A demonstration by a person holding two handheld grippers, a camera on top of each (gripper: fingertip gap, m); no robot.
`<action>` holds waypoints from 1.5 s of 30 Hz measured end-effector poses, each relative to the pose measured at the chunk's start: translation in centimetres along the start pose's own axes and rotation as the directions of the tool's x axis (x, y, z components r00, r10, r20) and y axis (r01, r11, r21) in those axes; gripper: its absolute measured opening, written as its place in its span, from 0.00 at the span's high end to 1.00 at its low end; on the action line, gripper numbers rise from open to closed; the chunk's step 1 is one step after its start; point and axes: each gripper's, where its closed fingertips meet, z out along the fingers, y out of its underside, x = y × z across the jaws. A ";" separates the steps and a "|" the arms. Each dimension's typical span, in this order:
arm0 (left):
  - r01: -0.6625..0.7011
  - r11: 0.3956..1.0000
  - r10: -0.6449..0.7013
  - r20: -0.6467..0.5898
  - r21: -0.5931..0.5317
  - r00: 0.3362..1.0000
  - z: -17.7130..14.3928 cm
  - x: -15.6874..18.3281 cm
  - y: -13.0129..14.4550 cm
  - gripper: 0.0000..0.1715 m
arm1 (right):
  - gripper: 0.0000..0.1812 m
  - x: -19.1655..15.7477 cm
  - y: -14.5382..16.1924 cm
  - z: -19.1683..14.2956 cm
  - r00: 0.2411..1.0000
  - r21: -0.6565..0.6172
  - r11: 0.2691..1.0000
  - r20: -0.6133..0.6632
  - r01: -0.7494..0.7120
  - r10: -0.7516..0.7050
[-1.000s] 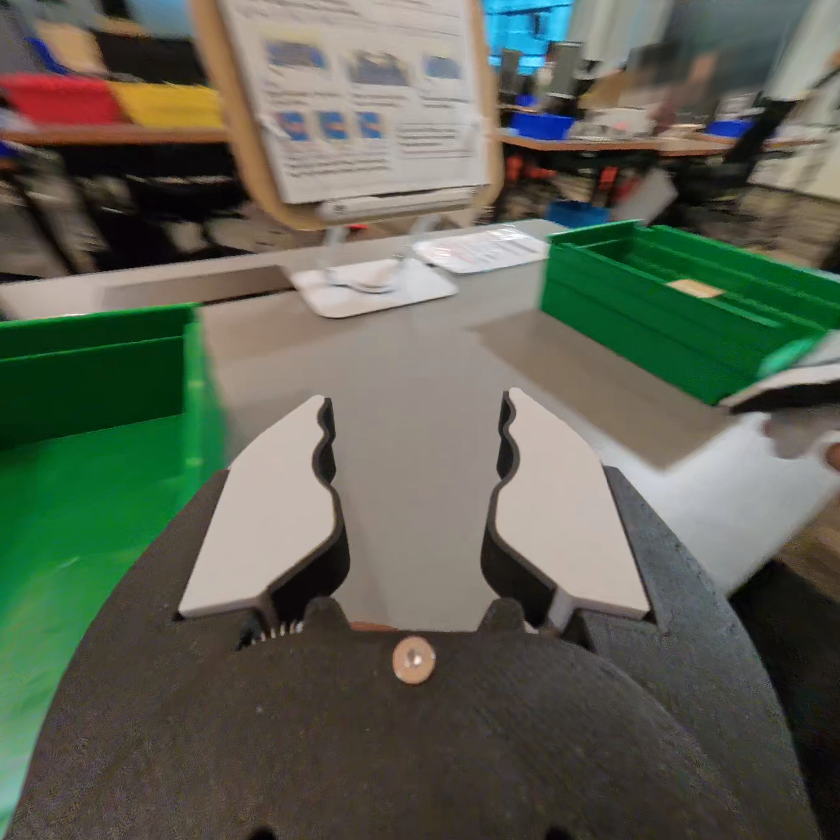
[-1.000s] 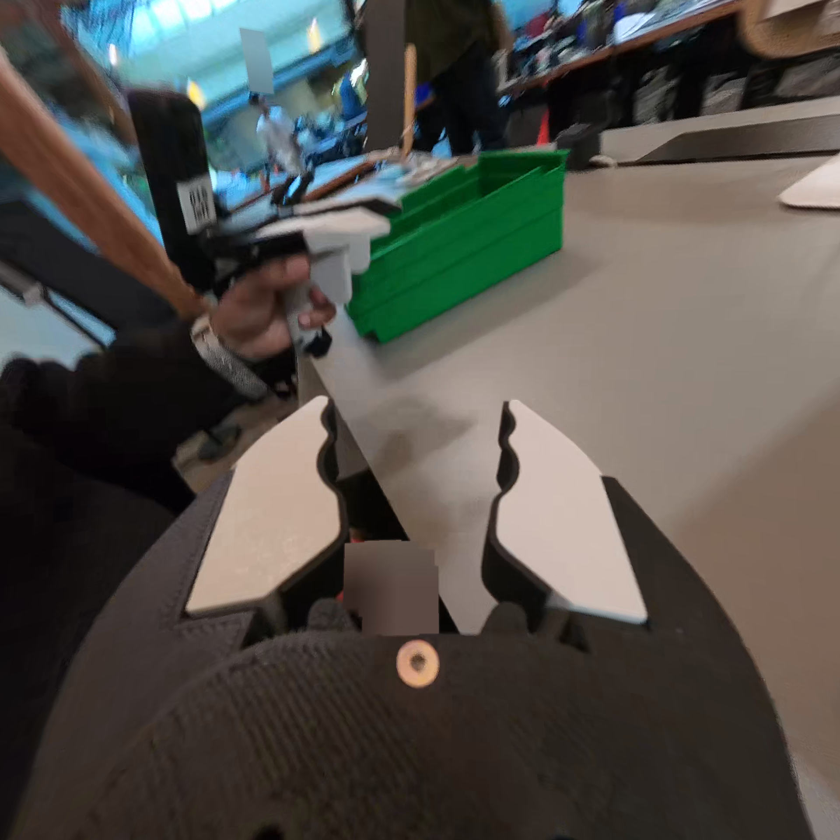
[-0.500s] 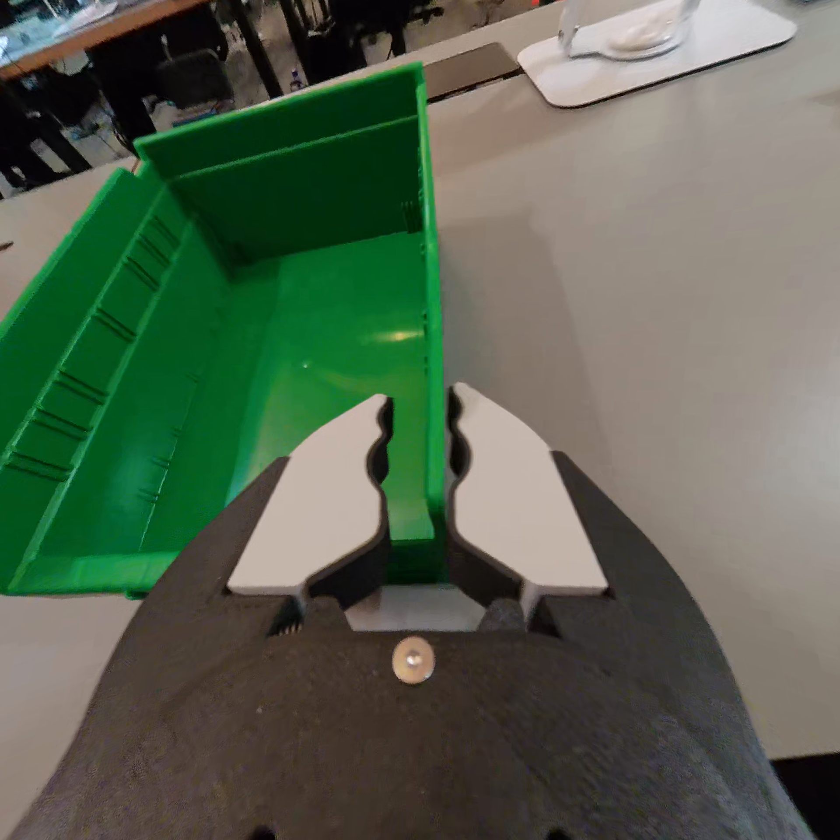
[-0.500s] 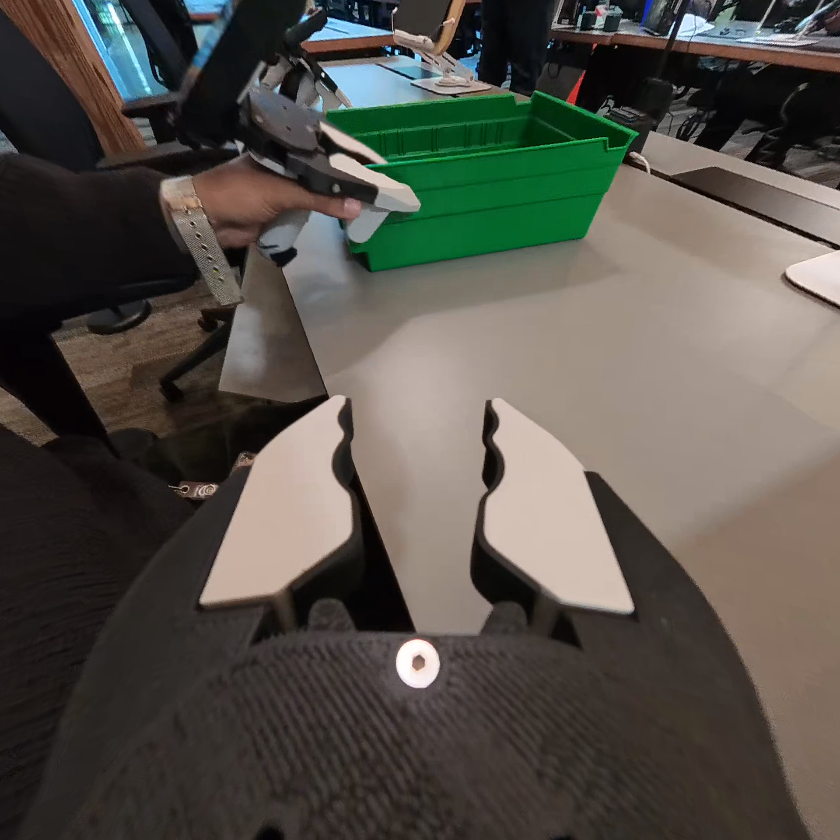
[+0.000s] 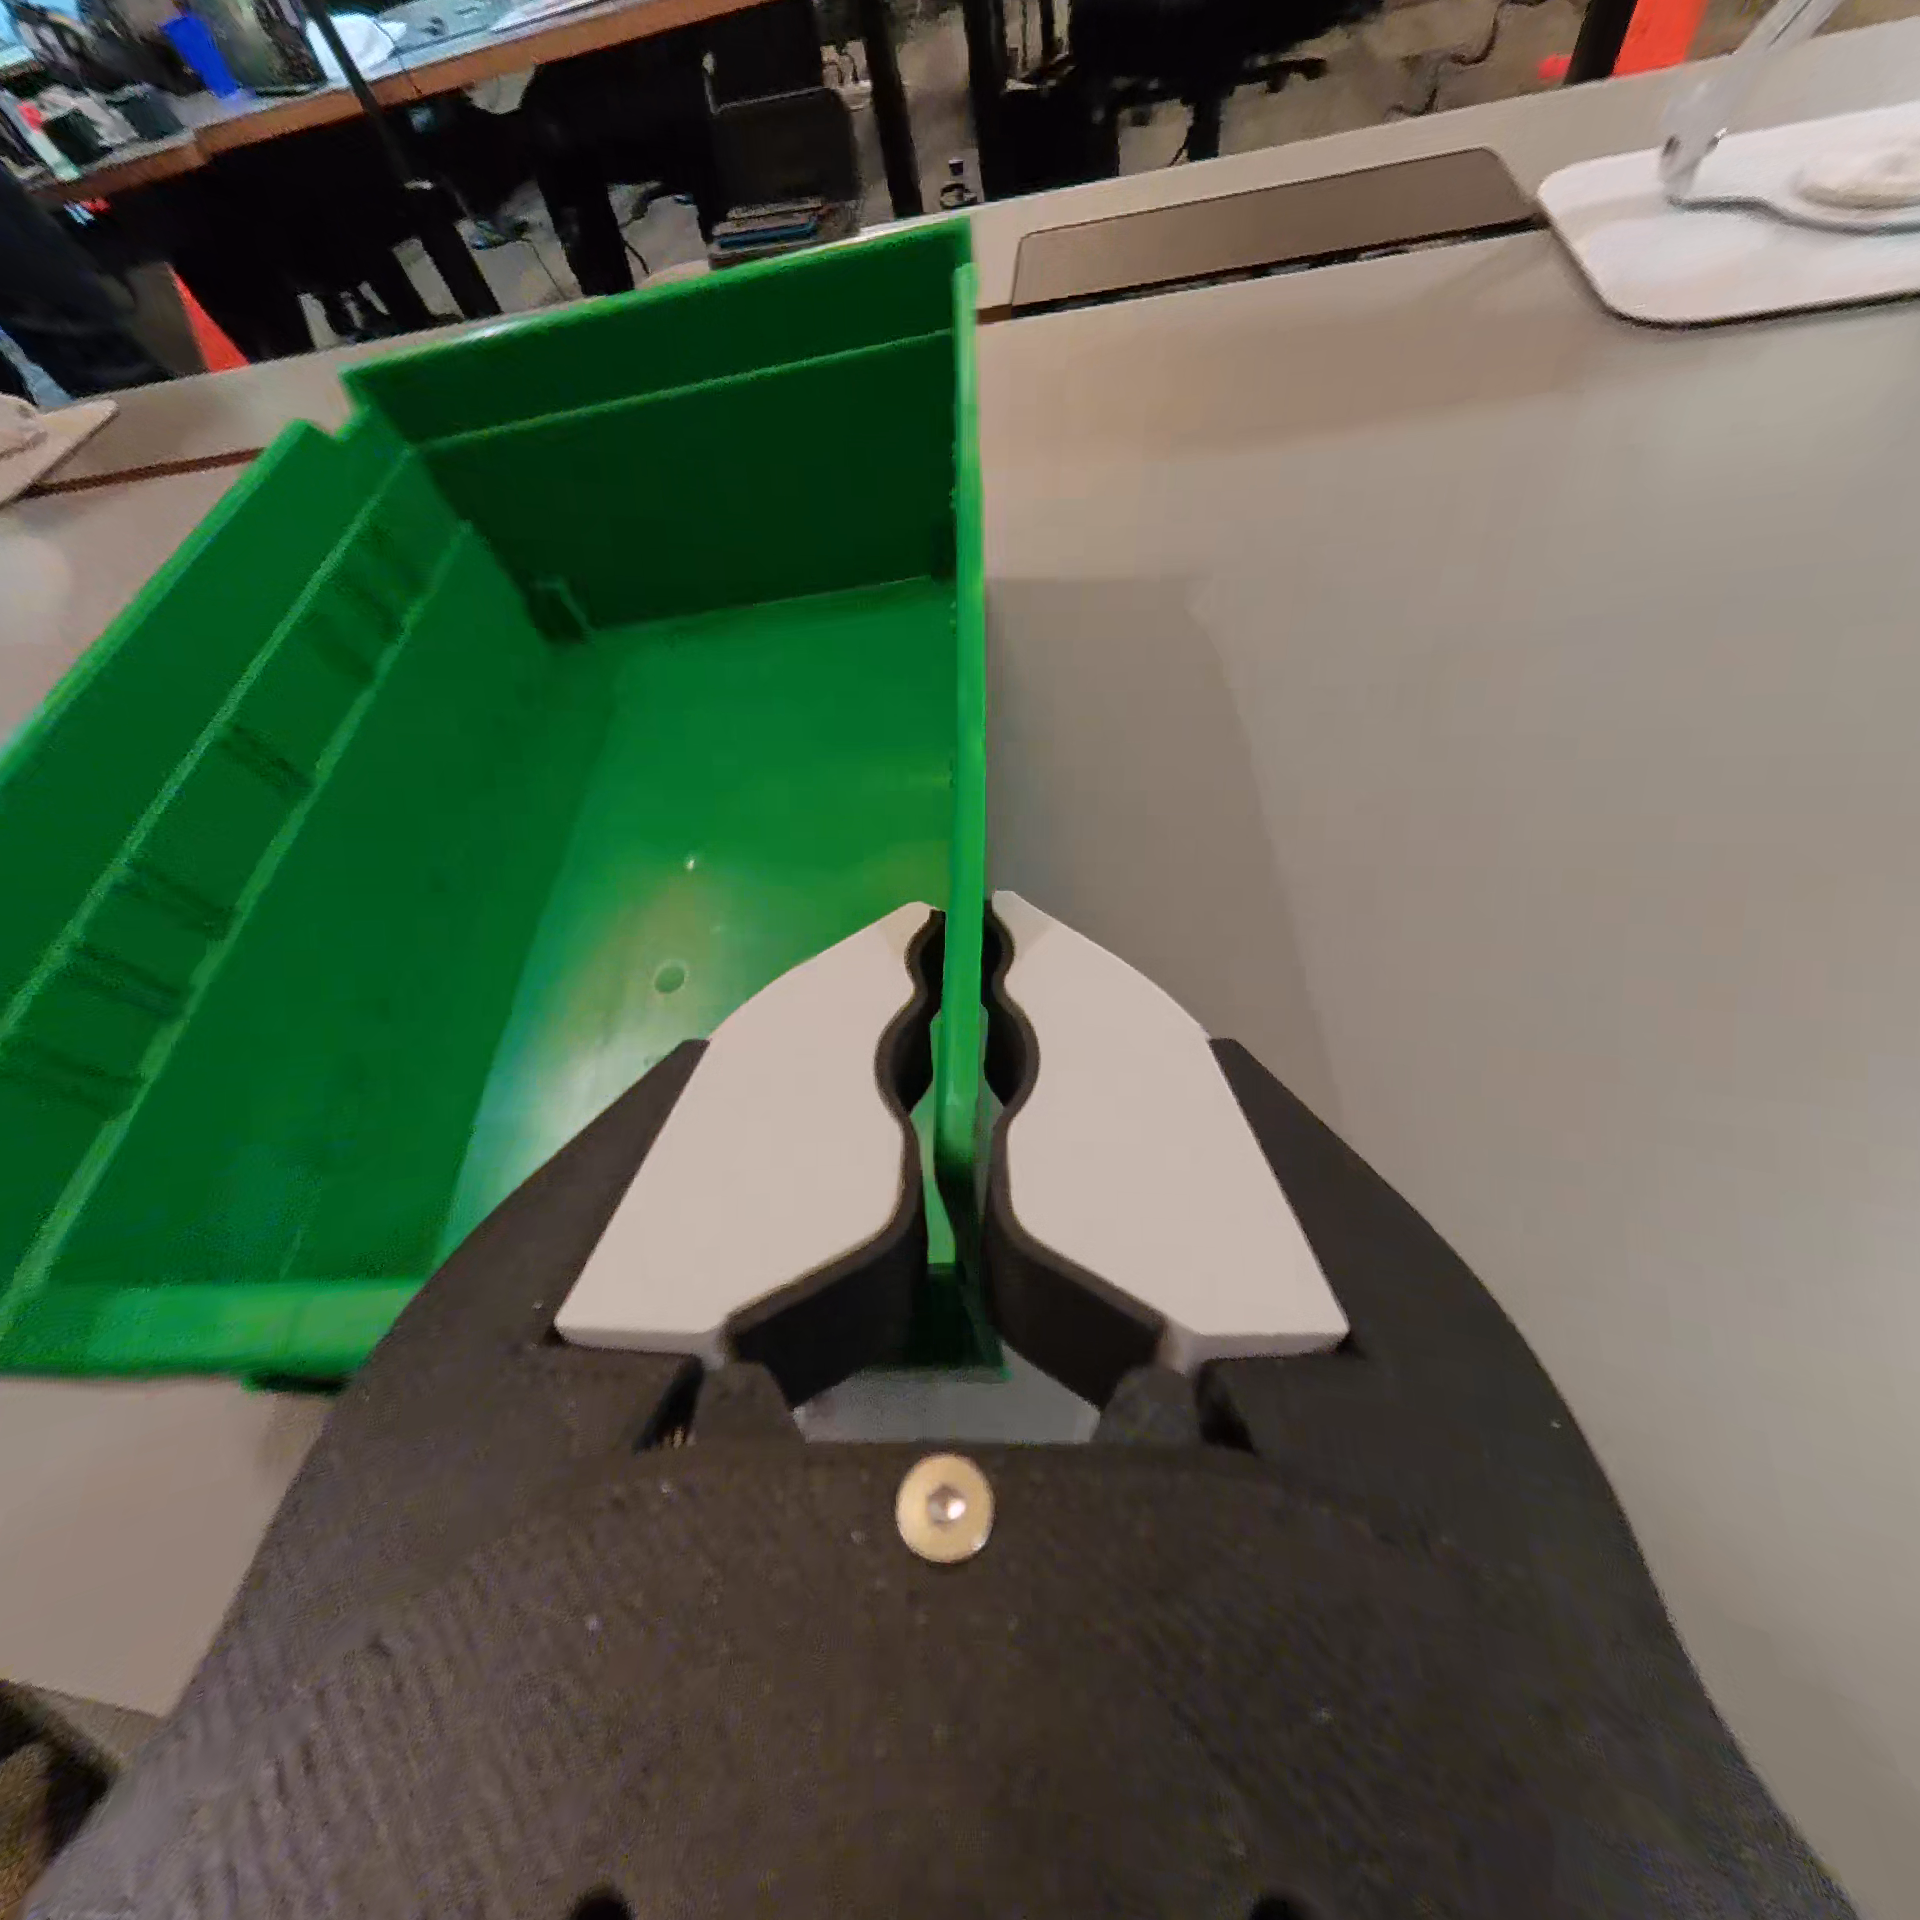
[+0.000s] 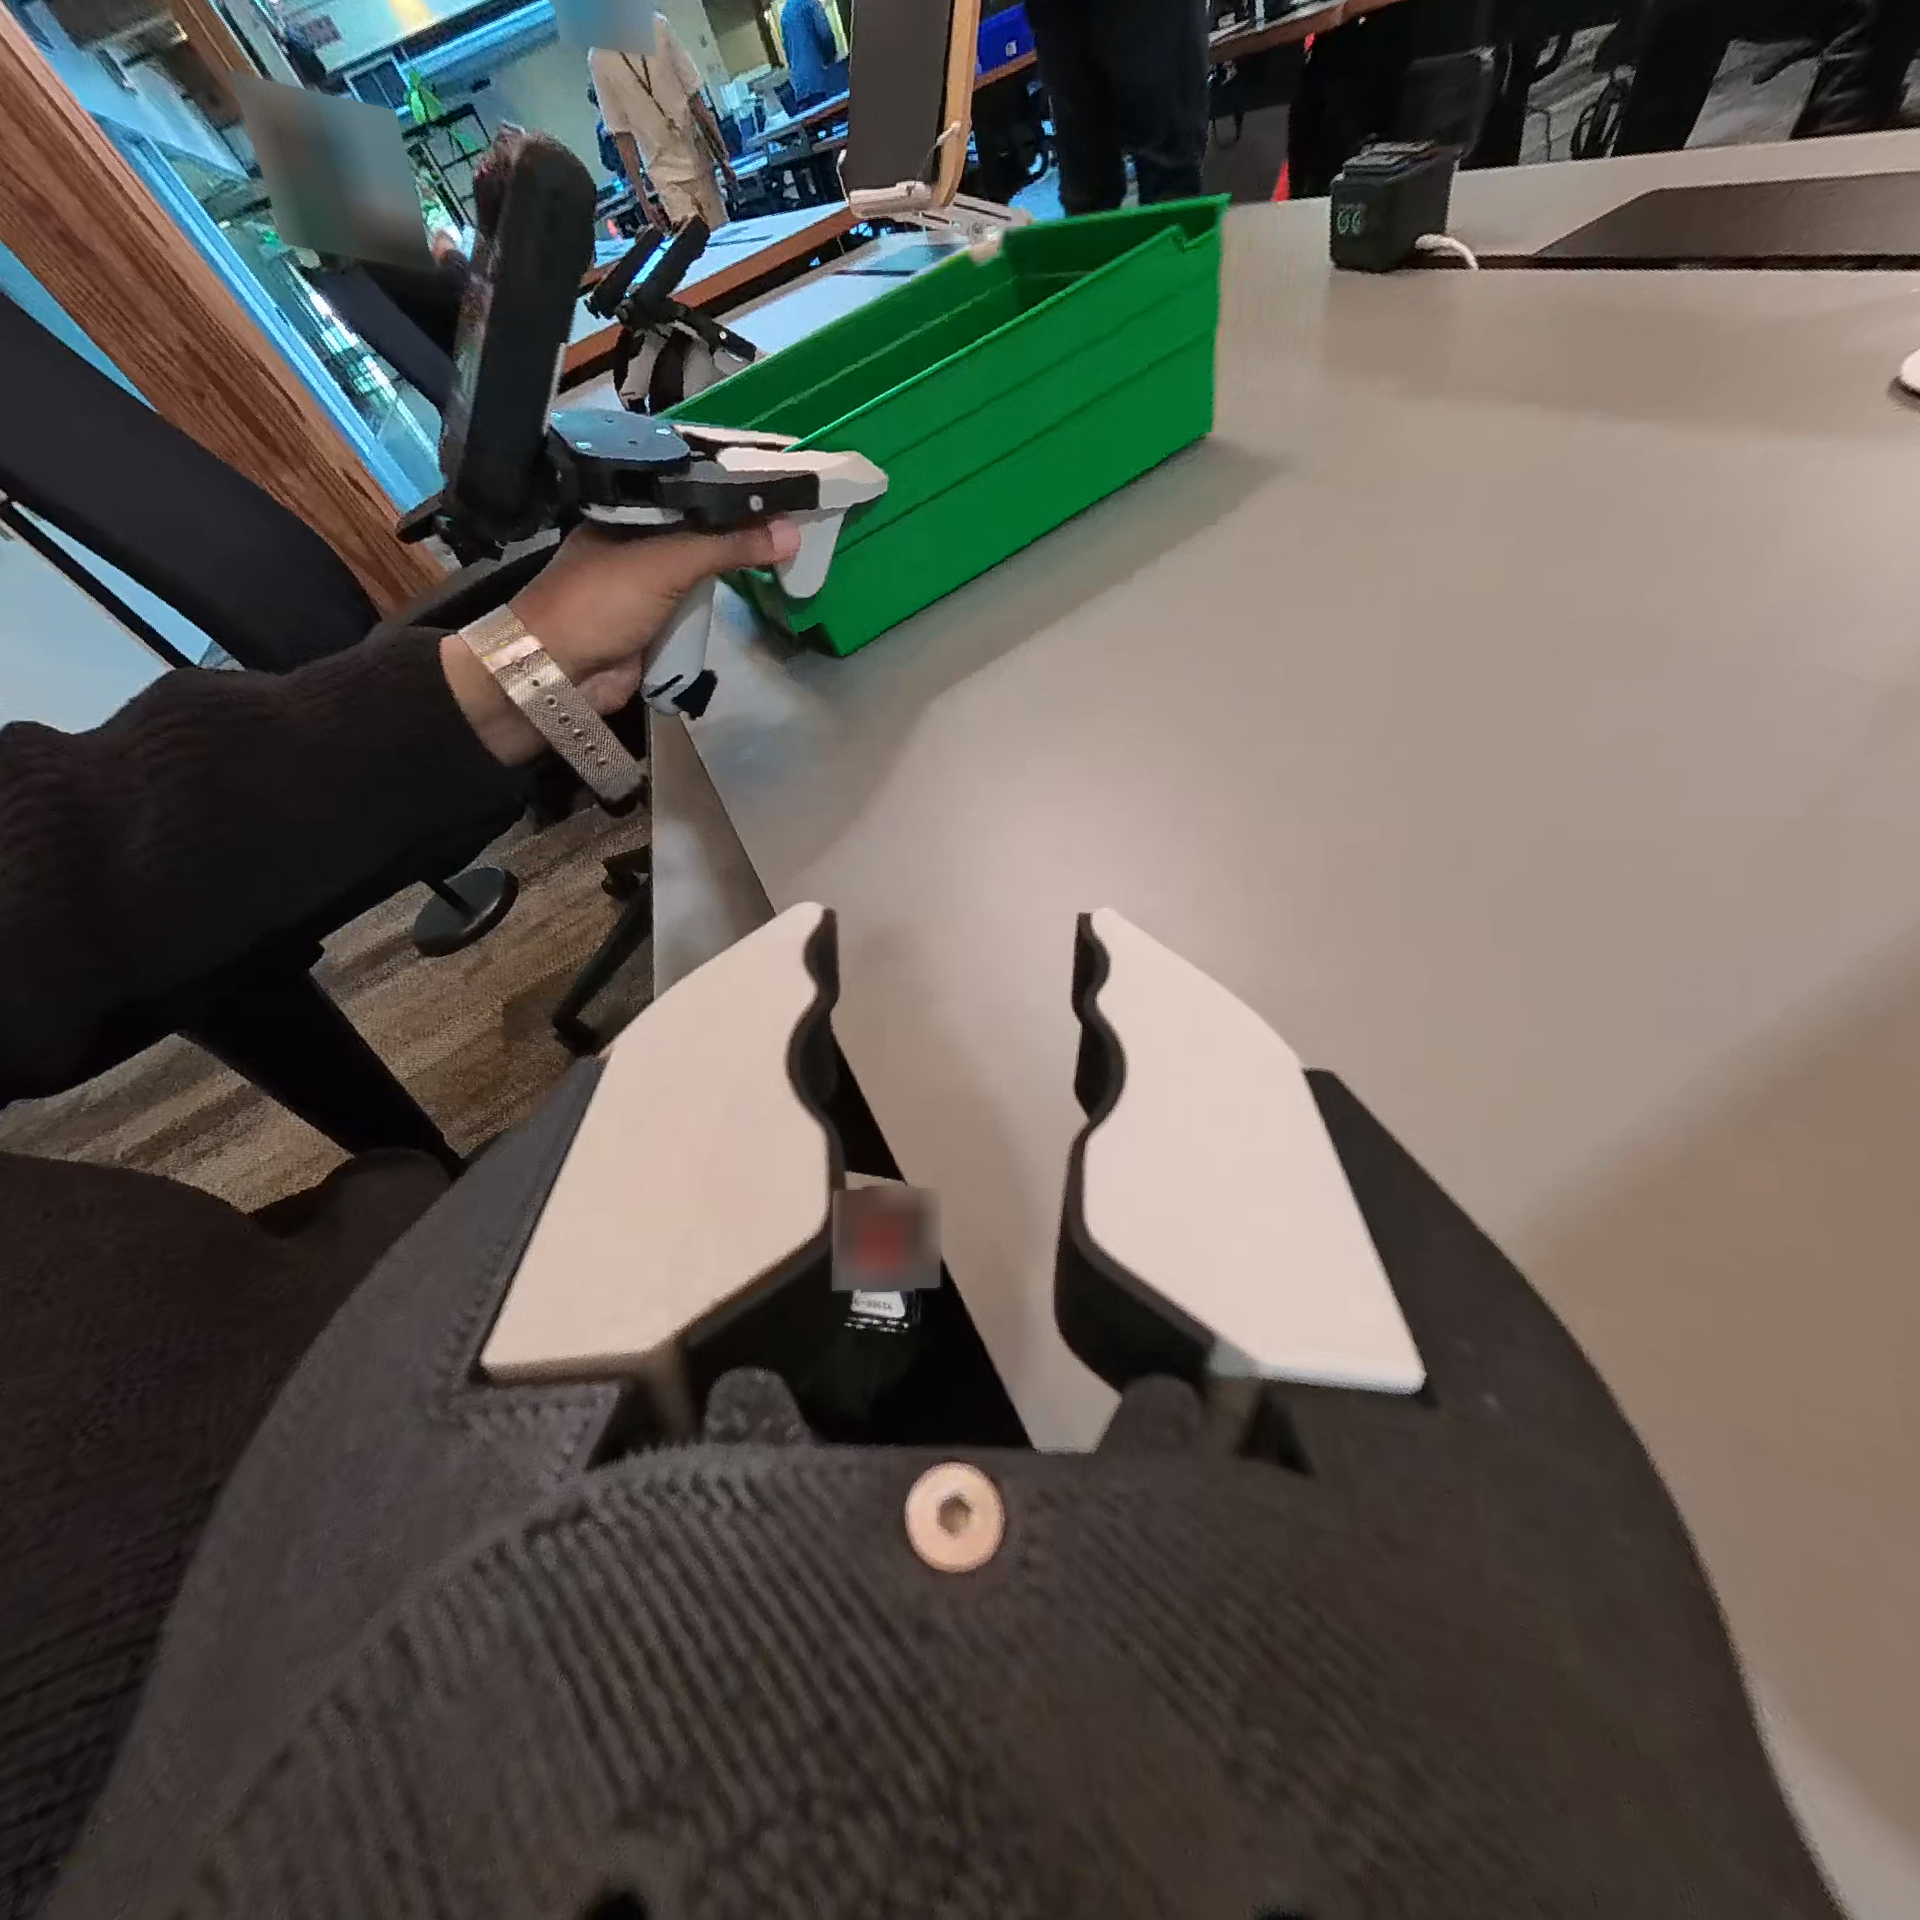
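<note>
An empty green plastic bin [image 5: 623, 831] stands on the grey table [image 5: 1455, 727]. My left gripper [image 5: 961, 925] is shut on the bin's right side wall near its front corner, one finger inside and one outside. In the right wrist view the same bin [image 6: 997, 395] sits far left on the table, with the left gripper [image 6: 831, 488] clamped on its near corner, held by a hand in a dark sleeve. My right gripper [image 6: 951, 935] is open and empty, hovering over the table's near left edge.
A white pad with a clear stand [image 5: 1745, 218] lies at the back right of the table. A dark recessed panel [image 5: 1268, 239] runs along the table's back. A small black device [image 6: 1387, 218] sits behind the bin. Chairs [image 6: 208, 540] and floor lie left of the table edge.
My left gripper swung down to the green bin and closed fully on its right wall. My right gripper narrowed slightly but stays open over the table's near edge.
</note>
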 end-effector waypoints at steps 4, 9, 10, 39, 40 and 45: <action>-0.019 1.000 0.019 0.036 0.000 0.999 0.3 -0.8 0.1 0.97 | 0.76 0.1 0.4 0.6 1.000 -0.024 1.000 0.015 -0.016 0.016; -0.040 0.999 0.040 0.024 -0.008 0.999 0.2 -0.7 0.2 0.97 | 0.76 -0.1 0.8 0.8 0.999 -0.044 0.998 0.034 -0.036 0.038; -0.049 0.999 0.049 0.014 -0.009 0.999 0.1 -0.6 0.2 0.97 | 0.76 -0.1 0.8 0.7 0.999 -0.043 0.998 0.034 -0.039 0.041; -0.112 0.994 0.111 -0.088 0.003 0.990 -1.5 0.9 0.8 0.96 | 0.73 0.0 1.3 0.9 0.992 -0.068 0.992 0.065 -0.102 0.107; -0.108 0.994 0.109 -0.082 0.015 0.991 -1.9 0.8 0.6 0.93 | 0.73 0.1 1.4 0.8 0.992 -0.068 0.992 0.060 -0.103 0.108; -0.057 0.989 0.068 -0.073 0.135 0.995 -4.2 0.1 -1.3 0.73 | 0.68 0.4 1.4 0.7 0.993 -0.066 0.993 0.056 -0.100 0.104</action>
